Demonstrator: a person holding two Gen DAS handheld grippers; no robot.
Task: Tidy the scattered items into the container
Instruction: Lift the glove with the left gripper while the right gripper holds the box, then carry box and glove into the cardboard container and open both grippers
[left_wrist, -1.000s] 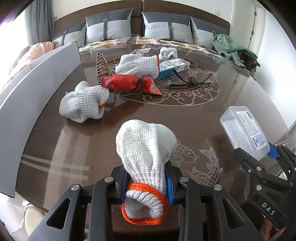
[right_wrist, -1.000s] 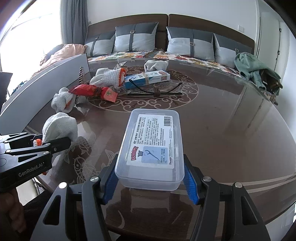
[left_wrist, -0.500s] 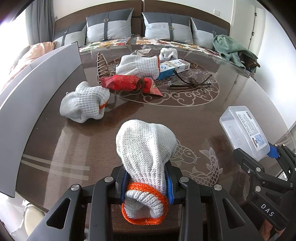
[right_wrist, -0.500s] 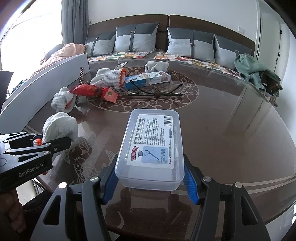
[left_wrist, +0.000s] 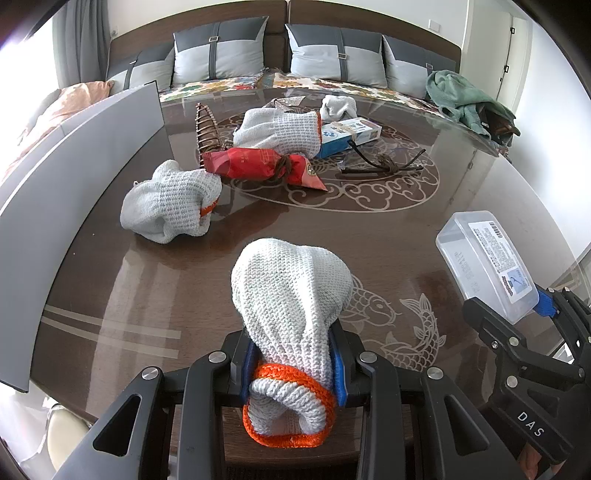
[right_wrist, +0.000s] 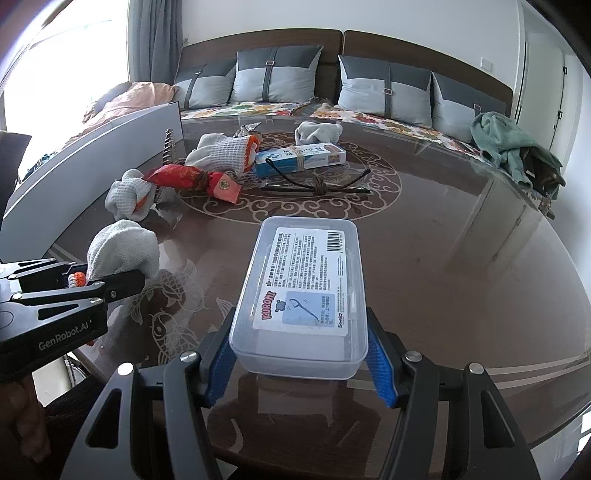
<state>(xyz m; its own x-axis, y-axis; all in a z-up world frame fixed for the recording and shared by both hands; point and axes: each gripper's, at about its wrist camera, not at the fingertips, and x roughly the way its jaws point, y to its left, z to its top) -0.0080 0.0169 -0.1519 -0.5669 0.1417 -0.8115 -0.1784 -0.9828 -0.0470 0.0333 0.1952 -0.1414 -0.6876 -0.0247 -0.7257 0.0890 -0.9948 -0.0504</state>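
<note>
Left gripper (left_wrist: 291, 363), bottom centre of its own view: both blue pads clamped on a balled white knit glove (left_wrist: 290, 295), orange cuff nearest the lens, held above the near edge of the glossy brown table (left_wrist: 369, 229).

Right gripper (right_wrist: 299, 363), bottom centre of the right wrist view: fingers closed against the two long sides of a clear plastic box (right_wrist: 303, 291), label side up (floss-pick drawing, barcode at the far end). The box is clear of the tabletop; its reflection shows underneath.

Centre to upper left of the left wrist view, scattered on the table: a second balled glove (left_wrist: 170, 201), a red wrapped packet (left_wrist: 258, 166) just beside it, a flat glove (left_wrist: 280, 131) behind the packet, a blue-and-white carton (left_wrist: 349, 134) touching that glove, a knotted dark cord (left_wrist: 384, 164) to the right. A small white cloth (left_wrist: 338, 107) lies farther back.

A grey panel (left_wrist: 74, 177) runs along the left side of the frame. Sofa cushions (left_wrist: 218, 57) fill the top.
</note>
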